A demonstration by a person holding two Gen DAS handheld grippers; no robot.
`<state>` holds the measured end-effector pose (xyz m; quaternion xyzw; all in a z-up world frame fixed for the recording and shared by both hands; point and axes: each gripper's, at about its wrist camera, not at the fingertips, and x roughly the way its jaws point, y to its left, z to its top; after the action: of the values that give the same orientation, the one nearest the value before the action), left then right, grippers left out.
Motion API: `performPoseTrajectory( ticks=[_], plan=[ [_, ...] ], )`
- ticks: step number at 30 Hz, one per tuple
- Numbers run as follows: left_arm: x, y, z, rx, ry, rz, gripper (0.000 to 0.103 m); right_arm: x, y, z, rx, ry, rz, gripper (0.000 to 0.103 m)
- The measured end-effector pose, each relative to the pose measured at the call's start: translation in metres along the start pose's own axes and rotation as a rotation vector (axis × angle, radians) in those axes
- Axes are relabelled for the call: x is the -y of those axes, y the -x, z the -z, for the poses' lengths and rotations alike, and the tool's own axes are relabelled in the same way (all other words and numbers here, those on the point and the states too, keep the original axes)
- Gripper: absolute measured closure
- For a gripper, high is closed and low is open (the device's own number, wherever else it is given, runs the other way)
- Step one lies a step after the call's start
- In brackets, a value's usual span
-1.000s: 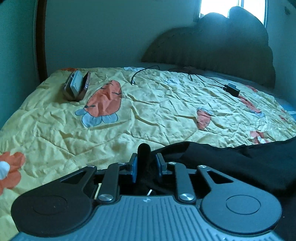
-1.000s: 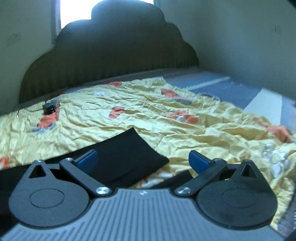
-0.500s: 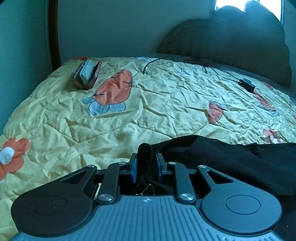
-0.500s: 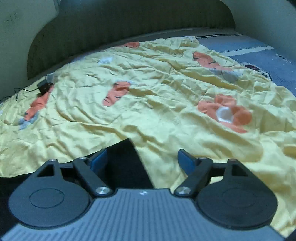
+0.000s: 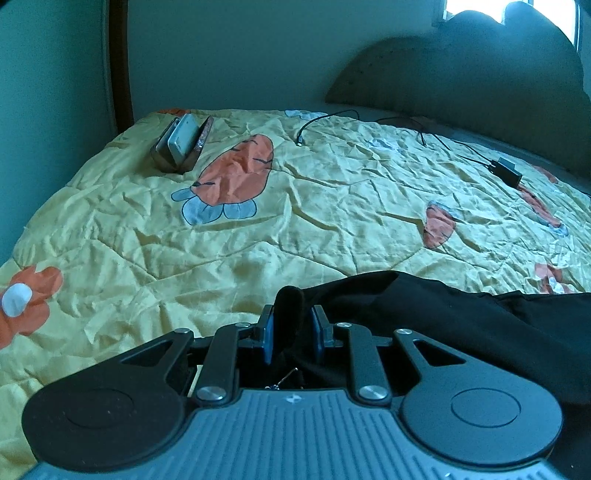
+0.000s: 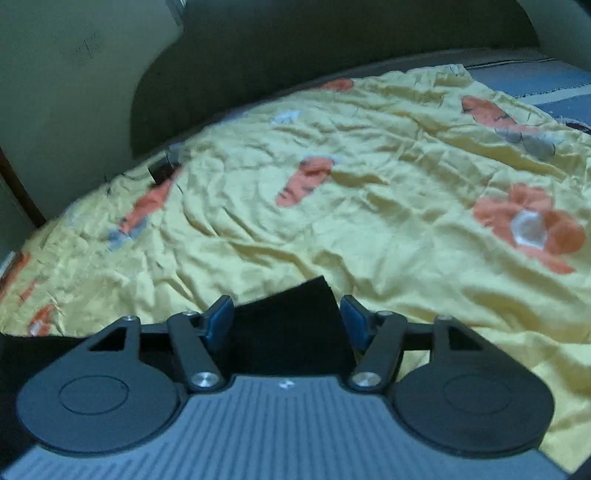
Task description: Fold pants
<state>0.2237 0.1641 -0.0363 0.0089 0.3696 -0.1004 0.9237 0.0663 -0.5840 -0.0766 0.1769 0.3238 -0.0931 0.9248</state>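
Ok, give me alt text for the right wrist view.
The right gripper is closing its jaws around a corner of the black pants, pads not yet pressing. Beyond lies a wrinkled yellow bedspread with orange prints.

dim, bluish cast | glare from window top right | right view blurred | fisheye-bent edges

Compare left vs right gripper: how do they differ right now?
The left gripper is clamped on a bunched fold of the pants; the right gripper is wider, its jaws closing around a flat corner of the pants, pads not yet pressing. Both point down at the bed.
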Motion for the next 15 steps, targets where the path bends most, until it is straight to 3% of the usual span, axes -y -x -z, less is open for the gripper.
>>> performPoseTrajectory(
  ticks=[1,2,3,5,10,15],
  plan=[
    [0.001,0.000,0.000,0.001,-0.003,-0.006,0.083,-0.006,0.001,0.002,0.012,0.042,0.025,0.051],
    [0.001,-0.001,0.000,0.000,-0.003,-0.010,0.083,-0.011,0.000,0.003,0.014,0.076,0.065,0.071],
    [0.000,-0.002,0.000,0.001,-0.001,-0.012,0.083,-0.013,0.000,0.004,0.014,0.087,0.093,0.082],
    [0.000,-0.003,0.000,0.003,0.003,-0.020,0.083,-0.016,0.005,0.004,0.032,0.071,0.078,0.089],
    [-0.001,-0.006,0.000,0.016,0.025,-0.040,0.083,-0.041,0.012,0.006,0.057,0.167,0.173,0.093],
    [-0.004,0.012,0.002,0.065,0.053,-0.017,0.092,-0.069,0.047,0.012,0.164,0.229,0.239,0.094]
  ],
)
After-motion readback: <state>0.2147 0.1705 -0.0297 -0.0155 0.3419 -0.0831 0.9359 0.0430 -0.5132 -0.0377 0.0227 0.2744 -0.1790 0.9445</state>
